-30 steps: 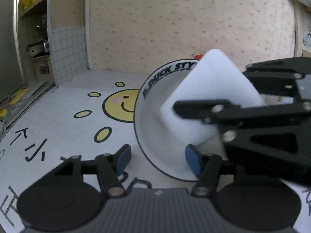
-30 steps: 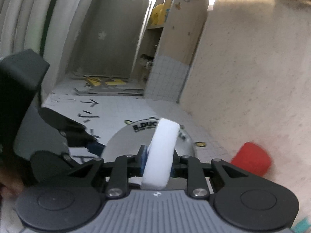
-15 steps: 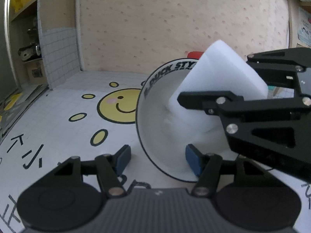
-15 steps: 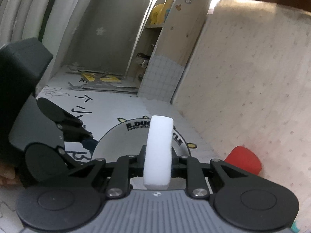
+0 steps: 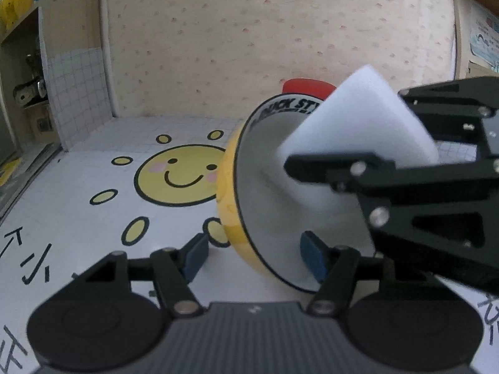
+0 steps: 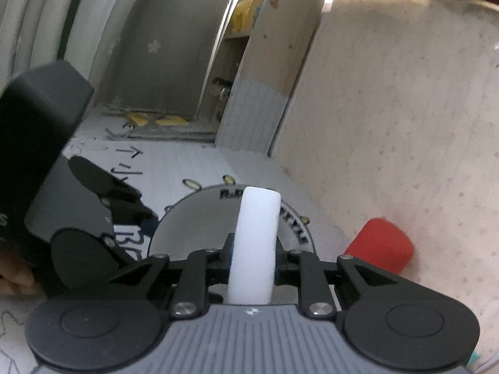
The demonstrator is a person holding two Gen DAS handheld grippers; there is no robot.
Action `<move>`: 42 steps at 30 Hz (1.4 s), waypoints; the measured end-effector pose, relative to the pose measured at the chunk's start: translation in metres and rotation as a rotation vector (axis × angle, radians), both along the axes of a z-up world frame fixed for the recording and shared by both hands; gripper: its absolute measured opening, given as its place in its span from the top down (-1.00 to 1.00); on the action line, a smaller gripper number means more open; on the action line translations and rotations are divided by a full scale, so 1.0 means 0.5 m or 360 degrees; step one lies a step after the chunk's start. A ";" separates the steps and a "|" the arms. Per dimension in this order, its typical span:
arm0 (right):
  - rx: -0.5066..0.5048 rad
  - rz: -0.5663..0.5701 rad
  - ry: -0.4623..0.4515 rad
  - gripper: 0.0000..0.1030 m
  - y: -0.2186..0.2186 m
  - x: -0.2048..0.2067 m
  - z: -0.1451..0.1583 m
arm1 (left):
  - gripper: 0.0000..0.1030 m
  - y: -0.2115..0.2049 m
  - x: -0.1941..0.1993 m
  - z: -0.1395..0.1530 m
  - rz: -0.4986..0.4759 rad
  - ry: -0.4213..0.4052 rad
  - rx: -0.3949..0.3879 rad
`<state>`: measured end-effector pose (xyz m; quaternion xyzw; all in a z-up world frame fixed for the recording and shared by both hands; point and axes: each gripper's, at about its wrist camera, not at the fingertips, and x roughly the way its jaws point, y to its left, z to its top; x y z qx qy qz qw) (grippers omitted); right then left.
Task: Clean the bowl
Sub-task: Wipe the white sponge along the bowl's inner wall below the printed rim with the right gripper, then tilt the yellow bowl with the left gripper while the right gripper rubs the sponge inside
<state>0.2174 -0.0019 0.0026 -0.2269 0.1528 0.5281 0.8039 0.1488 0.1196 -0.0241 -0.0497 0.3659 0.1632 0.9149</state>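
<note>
A bowl, yellow outside and pale inside with black lettering on its rim, stands tipped on its side on the printed mat. Its mouth faces the right gripper. My left gripper straddles the bowl's lower wall, with one blue pad inside and the other outside. Its jaws are opening, and the outer pad stands clear of the yellow side. My right gripper is shut on a white sponge, whose corner reaches into the bowl. The sponge stands upright between the pads.
A red cup stands behind the bowl by the speckled wall; it also shows as the red cup in the right wrist view. The white mat carries a smiling sun print and black characters. Shelves stand at the far left.
The left fingers have spread wider. The bowl has turned so that its yellow outside shows. The sponge stays in the bowl's mouth, still gripped by the right gripper.
</note>
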 end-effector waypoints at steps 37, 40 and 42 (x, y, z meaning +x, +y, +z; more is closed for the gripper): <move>0.0386 -0.0192 0.0446 0.65 -0.081 0.064 -0.005 | -0.33 -0.037 0.074 -0.007 -0.0122 0.0031 0.0157; 0.0308 -0.0249 0.0383 0.65 -0.079 0.065 -0.010 | -0.33 -0.040 0.076 -0.006 -0.0130 0.0032 0.0169; 0.0264 -0.0265 0.0382 0.65 -0.076 0.068 -0.015 | -0.33 -0.040 0.078 -0.006 -0.0135 0.0032 0.0164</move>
